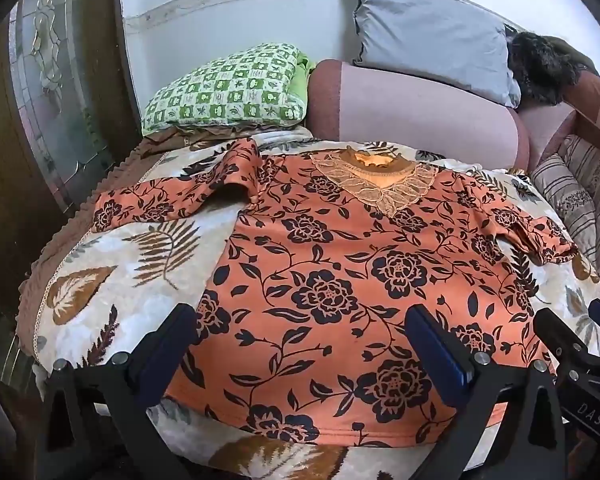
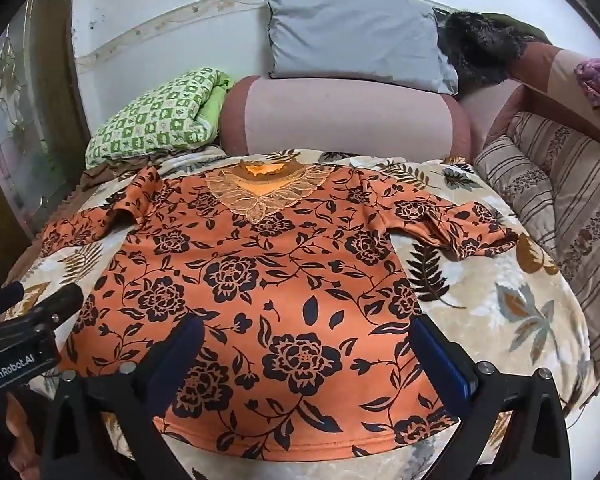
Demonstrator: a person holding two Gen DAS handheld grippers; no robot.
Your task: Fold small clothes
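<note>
Orange floral top (image 1: 340,264) lies flat on leaf-print blanket (image 1: 112,280).

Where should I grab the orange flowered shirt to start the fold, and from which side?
Take the shirt by its sleeves. It lies flat, face up, neck away from you, both sleeves spread onto the blanket. The right sleeve is bunched with a raised edge, so the right gripper could probably pinch its end from the outer side. The left gripper can do likewise with the left sleeve.
</note>
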